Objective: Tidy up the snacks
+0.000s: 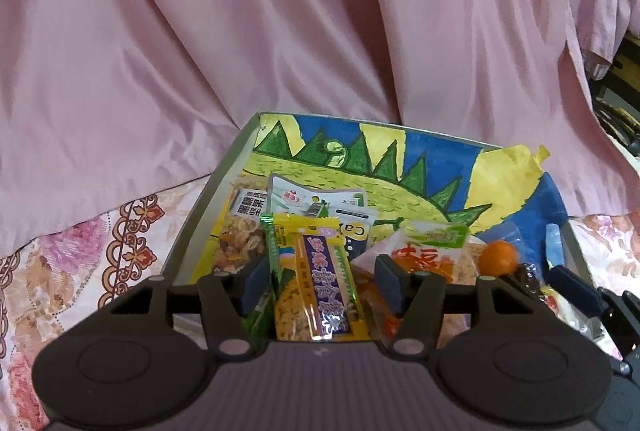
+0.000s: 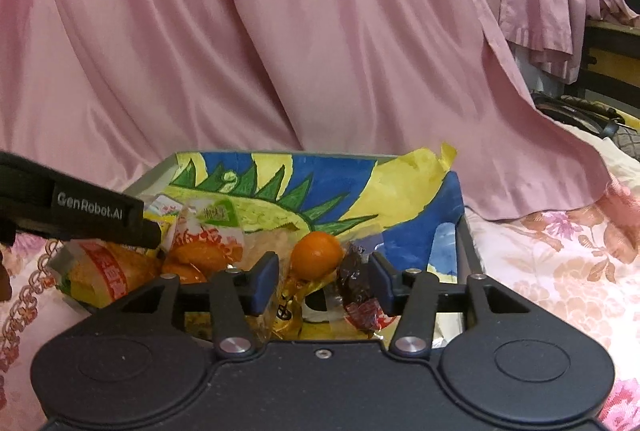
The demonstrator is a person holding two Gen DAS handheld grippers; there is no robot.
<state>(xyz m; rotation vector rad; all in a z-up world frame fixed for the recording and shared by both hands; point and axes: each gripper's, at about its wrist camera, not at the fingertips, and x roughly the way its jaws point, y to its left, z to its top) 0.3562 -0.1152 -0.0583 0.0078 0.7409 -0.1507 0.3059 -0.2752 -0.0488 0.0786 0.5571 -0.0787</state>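
A grey box (image 1: 208, 203) lined with a blue, yellow and green drawing holds several snack packets. My left gripper (image 1: 320, 281) is open above it, with a yellow packet with a purple label (image 1: 320, 271) between its fingers, not pinched. Behind lie a nut-bar packet (image 1: 240, 227) and a white packet (image 1: 316, 199). My right gripper (image 2: 324, 279) is open over the box's right part (image 2: 466, 231), with an orange ball-shaped snack (image 2: 316, 255), a gold wrapper (image 2: 296, 295) and a dark red candy (image 2: 360, 291) between its fingers. An orange-red packet (image 2: 208, 243) lies left of it.
The box sits on a floral bedspread (image 2: 560, 263). A pink draped cloth (image 1: 280, 31) hangs behind it. The left gripper's black body (image 2: 80, 207) crosses the right wrist view at the left. Furniture and dark objects (image 2: 580, 111) stand at the far right.
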